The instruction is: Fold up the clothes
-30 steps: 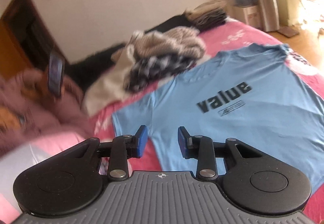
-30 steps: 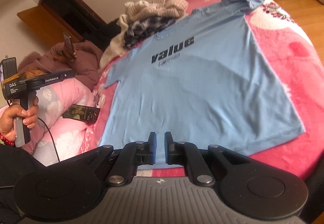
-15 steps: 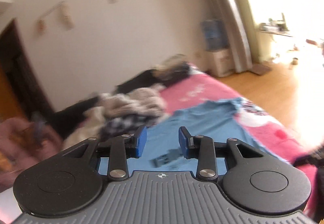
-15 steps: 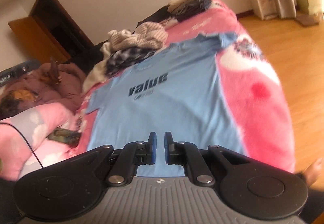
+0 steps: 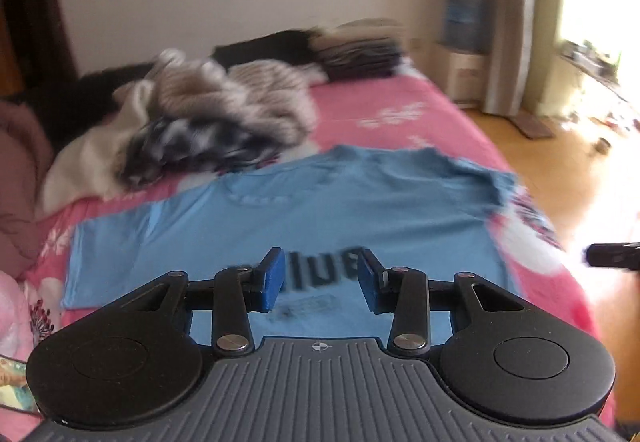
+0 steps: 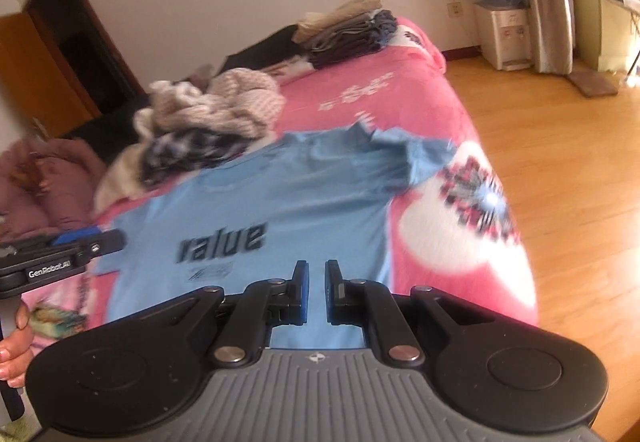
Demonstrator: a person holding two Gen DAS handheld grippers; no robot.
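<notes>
Right, blue T-shirt (image 6: 280, 202) lies flat, print up, across the pink bed (image 6: 400, 102), one sleeve near the bed's floor-side edge. Unfolded clothes pile (image 5: 208, 114) sits just beyond its collar. Left tool (image 5: 320, 278) hovers above the print, jaws opening, nothing btwn them. Right tool (image 6: 316, 290) nearly shut, empty.

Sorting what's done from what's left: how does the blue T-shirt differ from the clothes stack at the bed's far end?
The blue T-shirt lies spread flat in one layer; the clothes stack is folded and piled. The T-shirt is bright blue with dark lettering; the stack is beige, grey and dark. Both rest on the pink bedspread.
</notes>
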